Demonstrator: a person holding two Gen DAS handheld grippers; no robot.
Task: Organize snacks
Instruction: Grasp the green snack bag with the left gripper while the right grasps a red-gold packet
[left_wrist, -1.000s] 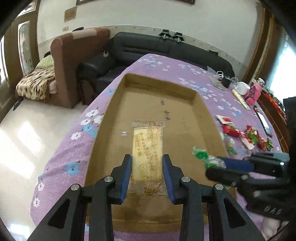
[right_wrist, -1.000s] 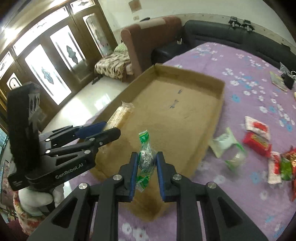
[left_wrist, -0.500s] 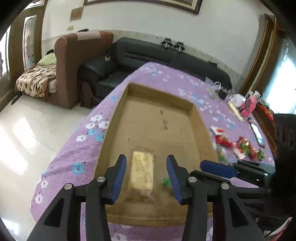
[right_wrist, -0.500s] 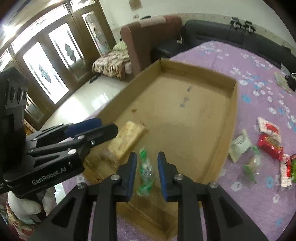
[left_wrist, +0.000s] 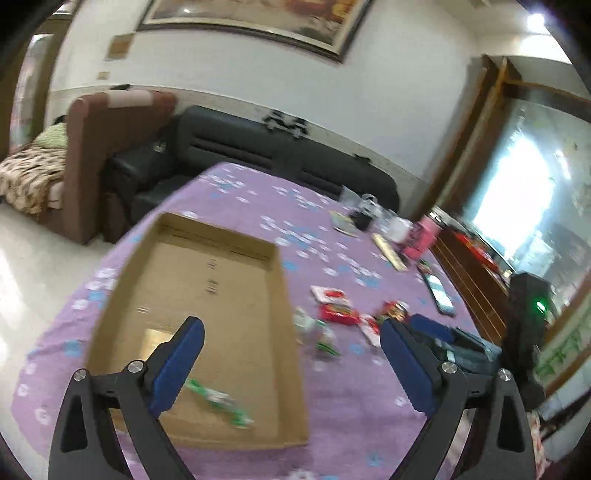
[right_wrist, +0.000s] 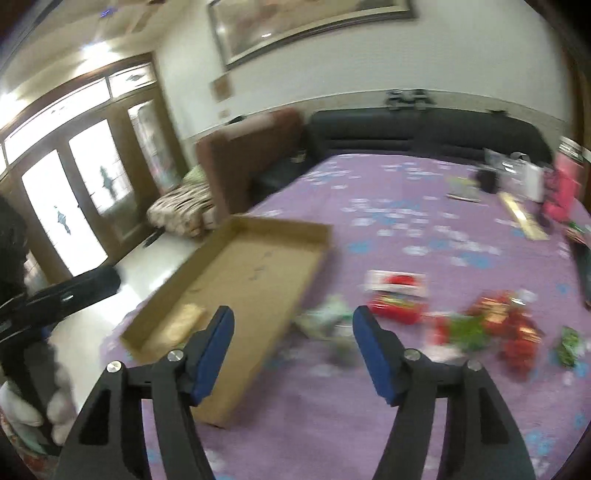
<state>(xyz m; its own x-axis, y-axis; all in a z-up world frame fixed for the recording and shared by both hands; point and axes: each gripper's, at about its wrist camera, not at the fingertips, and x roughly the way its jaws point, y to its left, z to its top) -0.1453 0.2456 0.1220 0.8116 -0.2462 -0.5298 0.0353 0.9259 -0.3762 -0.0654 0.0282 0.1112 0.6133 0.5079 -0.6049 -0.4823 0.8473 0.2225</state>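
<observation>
Left claw (left_wrist: 291, 354) opening, jaws wide, nothing between them. Right claw (right_wrist: 293, 343) opening too, nothing held. On the purple worktop (left_wrist: 351, 398), a cardboard tray (left_wrist: 291, 332) at 9 o'clock of the loose snacks (right_wrist: 480, 321). Inside the tray, a green-wrapped candy (left_wrist: 221, 400) near its 6 o'clock wall, a yellow biscuit pack (left_wrist: 159, 336) toward 8 o'clock. All blurred.
</observation>
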